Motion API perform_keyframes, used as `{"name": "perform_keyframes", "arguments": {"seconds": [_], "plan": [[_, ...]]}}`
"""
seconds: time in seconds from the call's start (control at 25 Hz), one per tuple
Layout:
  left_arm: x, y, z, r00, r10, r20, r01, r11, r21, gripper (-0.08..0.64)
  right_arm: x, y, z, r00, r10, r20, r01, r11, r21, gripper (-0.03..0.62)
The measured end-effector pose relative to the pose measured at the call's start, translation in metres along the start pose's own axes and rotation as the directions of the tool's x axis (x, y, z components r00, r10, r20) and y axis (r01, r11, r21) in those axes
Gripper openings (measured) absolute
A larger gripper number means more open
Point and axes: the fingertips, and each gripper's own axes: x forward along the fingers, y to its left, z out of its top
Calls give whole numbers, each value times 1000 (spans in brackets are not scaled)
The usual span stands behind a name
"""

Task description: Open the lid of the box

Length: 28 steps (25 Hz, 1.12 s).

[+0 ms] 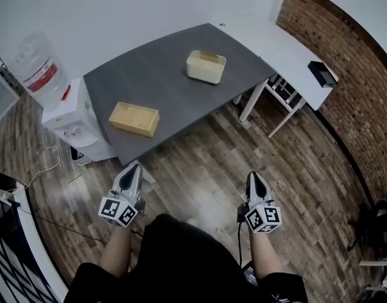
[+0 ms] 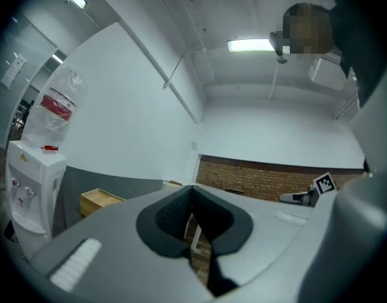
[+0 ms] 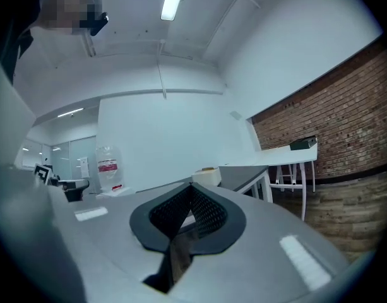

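Note:
Two boxes stand on the dark grey table (image 1: pixel 161 74). A cream box (image 1: pixel 206 66) with a lid on top is toward the far right; it also shows small in the right gripper view as the cream box (image 3: pixel 206 175). A flat wooden box (image 1: pixel 134 118) lies near the table's front left corner, seen again as the wooden box (image 2: pixel 100 201). My left gripper (image 1: pixel 131 169) and right gripper (image 1: pixel 254 177) are both shut and empty. They hover over the wooden floor, short of the table. Both point level toward the table.
A white water dispenser (image 1: pixel 70 122) with a bottle (image 1: pixel 38 68) stands left of the table. A white table (image 1: pixel 288 49) with a black item (image 1: pixel 322 73) adjoins on the right, along a brick wall (image 1: pixel 351 81). A cable (image 1: pixel 45 163) lies on the floor at left.

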Motion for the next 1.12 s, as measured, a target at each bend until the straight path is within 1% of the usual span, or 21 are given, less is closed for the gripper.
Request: {"name": "perform_keyframes", "arguments": {"seconds": [0.12, 0.28, 0.4, 0.68, 0.84, 1.0, 1.12], "plan": [[-7, 9, 0, 999, 38, -10, -38, 999, 12, 0, 19, 5, -8, 999, 36, -24, -35, 999, 12, 2], [-13, 32, 0, 996, 91, -11, -91, 996, 8, 0, 47, 20, -18, 994, 88, -61, -87, 996, 19, 2], [-7, 55, -6, 993, 115, -24, -115, 993, 1, 0, 69, 29, -18, 992, 107, -70, -107, 994, 3, 3], [41, 102, 4, 993, 117, 5, -117, 993, -3, 0, 124, 37, -5, 992, 108, -73, -110, 993, -31, 2], [71, 131, 11, 993, 119, 20, -118, 993, -7, 0, 167, 51, 5, 989, 129, -74, -133, 990, -55, 3], [91, 164, 15, 991, 132, 13, -132, 991, 4, 0, 215, 77, 5, 980, 177, -94, -184, 980, -70, 3], [100, 185, 16, 991, 135, -18, -134, 991, 30, 0, 250, 111, -9, 960, 233, -155, -249, 964, -93, 2]]}}
